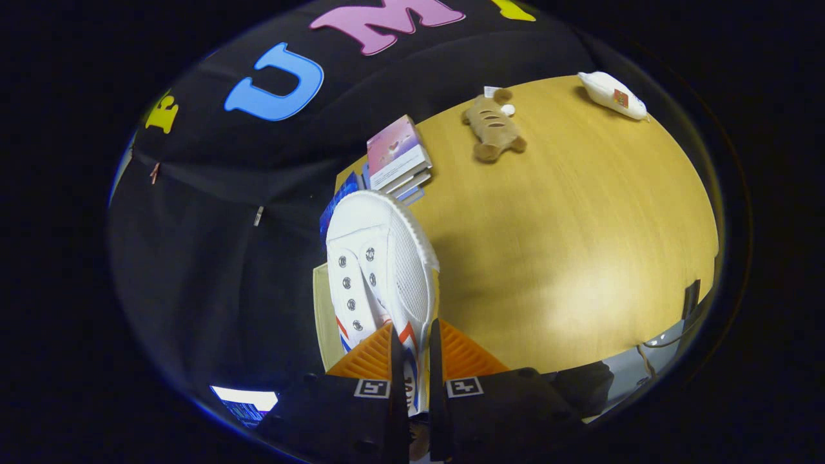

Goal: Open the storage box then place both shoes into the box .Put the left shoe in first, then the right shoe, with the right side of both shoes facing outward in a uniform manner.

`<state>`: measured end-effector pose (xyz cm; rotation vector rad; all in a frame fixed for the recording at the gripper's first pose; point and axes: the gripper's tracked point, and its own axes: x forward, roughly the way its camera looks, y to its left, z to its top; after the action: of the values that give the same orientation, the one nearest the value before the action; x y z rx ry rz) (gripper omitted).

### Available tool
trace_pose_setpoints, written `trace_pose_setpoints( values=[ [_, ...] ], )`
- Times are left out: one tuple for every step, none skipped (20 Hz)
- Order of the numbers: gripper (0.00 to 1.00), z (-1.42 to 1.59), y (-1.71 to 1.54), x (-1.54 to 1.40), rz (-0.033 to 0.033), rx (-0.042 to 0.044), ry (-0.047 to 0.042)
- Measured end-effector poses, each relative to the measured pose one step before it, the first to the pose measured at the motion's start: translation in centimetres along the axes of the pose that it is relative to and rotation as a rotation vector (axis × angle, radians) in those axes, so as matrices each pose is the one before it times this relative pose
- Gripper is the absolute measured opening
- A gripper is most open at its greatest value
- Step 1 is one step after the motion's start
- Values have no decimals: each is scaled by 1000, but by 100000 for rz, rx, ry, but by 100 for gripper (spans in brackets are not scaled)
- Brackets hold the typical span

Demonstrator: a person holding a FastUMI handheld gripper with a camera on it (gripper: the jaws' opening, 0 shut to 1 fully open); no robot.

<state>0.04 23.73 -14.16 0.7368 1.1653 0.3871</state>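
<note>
A white canvas shoe [380, 264] with metal eyelets and red and blue side stripes hangs in the air, toe pointing away from me. My gripper [412, 351] is shut on the shoe's side wall near the heel, one finger on each side of the thin canvas. The view is tilted, so the wooden table [567, 258] slants away to the right of the shoe. A pale flat edge [322, 316], perhaps part of the storage box, shows just left of and below the shoe; I cannot tell what it is.
Beyond the shoe's toe lies a stack of books [398, 154] at the table's edge. Farther on are a brown plush toy [493, 125] and a white packet [612, 95]. A dark cable and device [683, 316] sit at the table's near right edge.
</note>
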Motion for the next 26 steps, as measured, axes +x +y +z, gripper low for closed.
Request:
trace_pose_setpoints(
  values=[
    [17, -578, 1352, 846, 597, -579, 1560],
    [17, -651, 1234, 953, 339, -46, 1668],
    [17, -507, 1285, 1173, 61, -232, 1554],
    [17, -604, 882, 1021, -377, -642, 1457],
    [17, -549, 774, 1113, -635, -1094, 1530],
    [17, -417, 610, 939, -895, -1037, 1234],
    [17, -312, 792, 1143, -993, -962, 1105],
    [17, -368, 505, 946, -1229, -1163, 1087],
    [17, -239, 259, 835, -1558, -1297, 1137],
    [17, -251, 142, 829, -1940, -1289, 1045],
    [17, -364, -70, 794, -2712, -1551, 1397],
    [17, -300, -241, 560, -2828, -998, 1118],
    [17, -272, -365, 516, -3274, -1038, 835],
    [17, -217, -349, 533, -2734, -1163, 859],
    [17, -203, -218, 258, -1915, -514, 710],
    [19, -269, -144, 406, -999, -179, 835],
    [24, -185, 266, 141, 1279, -89, 831],
    [29, 69, 1135, -141, 5292, 1116, -212],
    [42, 333, 627, -91, 2866, 811, -856],
    [46, 403, 235, -467, 1765, 211, -1682],
    [60, 540, 149, -202, 2071, 10, -1522],
    [73, -166, 492, -420, 1638, 285, -584],
    [86, 258, -421, -267, -776, -615, -607],
    [99, -48, -248, 98, -198, -404, -583],
    [99, -73, -139, -236, -21, -336, -264],
    [99, -103, 25, -214, 663, 15, -699]
  ],
)
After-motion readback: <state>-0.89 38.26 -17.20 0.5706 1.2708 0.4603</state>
